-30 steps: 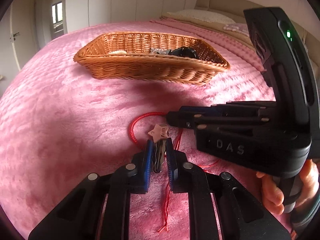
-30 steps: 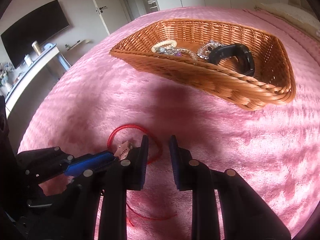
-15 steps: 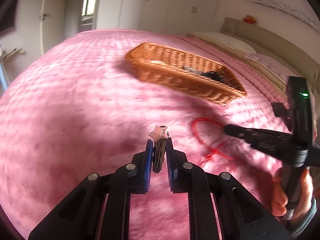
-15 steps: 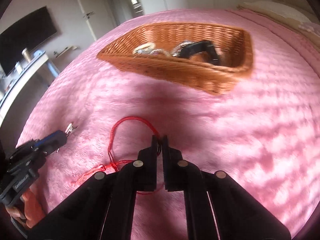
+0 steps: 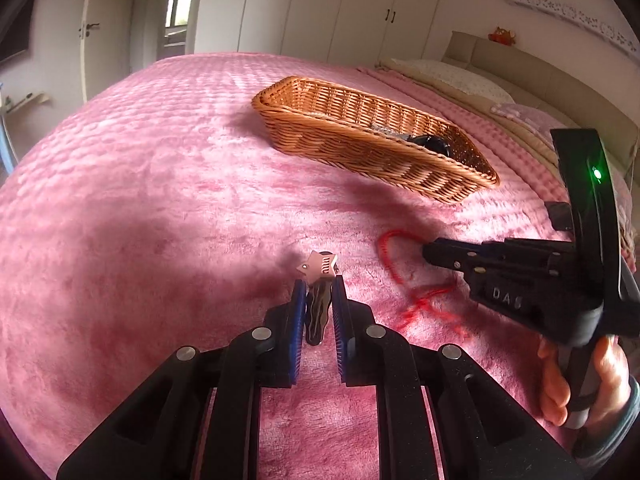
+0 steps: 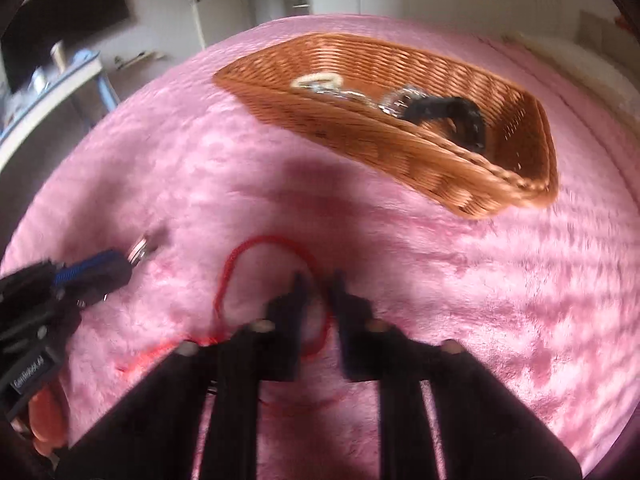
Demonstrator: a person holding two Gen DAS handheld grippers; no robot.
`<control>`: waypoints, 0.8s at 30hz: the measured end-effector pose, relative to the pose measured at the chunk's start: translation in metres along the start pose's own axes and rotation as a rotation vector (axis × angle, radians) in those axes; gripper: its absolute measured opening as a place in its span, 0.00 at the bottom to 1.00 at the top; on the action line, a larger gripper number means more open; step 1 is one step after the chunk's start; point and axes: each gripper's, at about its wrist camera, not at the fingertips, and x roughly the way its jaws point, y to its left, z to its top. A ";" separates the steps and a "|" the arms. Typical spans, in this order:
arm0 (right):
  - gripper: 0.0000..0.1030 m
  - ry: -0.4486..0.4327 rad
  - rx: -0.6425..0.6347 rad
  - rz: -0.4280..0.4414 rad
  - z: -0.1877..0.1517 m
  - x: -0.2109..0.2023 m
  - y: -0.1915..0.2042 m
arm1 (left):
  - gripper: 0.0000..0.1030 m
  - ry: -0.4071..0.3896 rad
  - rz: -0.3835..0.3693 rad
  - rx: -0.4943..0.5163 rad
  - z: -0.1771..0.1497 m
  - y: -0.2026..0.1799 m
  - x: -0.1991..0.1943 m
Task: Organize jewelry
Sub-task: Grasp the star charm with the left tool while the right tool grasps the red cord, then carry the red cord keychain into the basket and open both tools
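Since half a second ago, my right gripper [image 6: 318,280] is parting its fingers around the red cord bracelet [image 6: 256,264], which is lying on the pink blanket [image 5: 140,200] nearer to me than the wicker basket [image 5: 360,152]. I am keeping my left gripper [image 5: 318,292] clenched on the star hair clip [image 5: 318,270], raised left of the cord. Inside the basket are sitting a cream bracelet [image 6: 316,79], silver chains [image 6: 396,100] and a black band [image 6: 452,116].
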 end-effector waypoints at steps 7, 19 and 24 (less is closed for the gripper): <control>0.03 -0.055 0.019 0.035 0.000 -0.033 0.004 | 0.11 -0.029 0.001 0.009 0.004 -0.004 -0.009; 0.03 -0.282 0.059 0.006 0.055 -0.126 -0.016 | 0.11 -0.214 0.022 0.087 0.067 -0.028 -0.066; 0.03 -0.359 0.118 -0.018 0.103 -0.132 -0.040 | 0.11 -0.277 0.006 0.117 0.117 -0.036 -0.068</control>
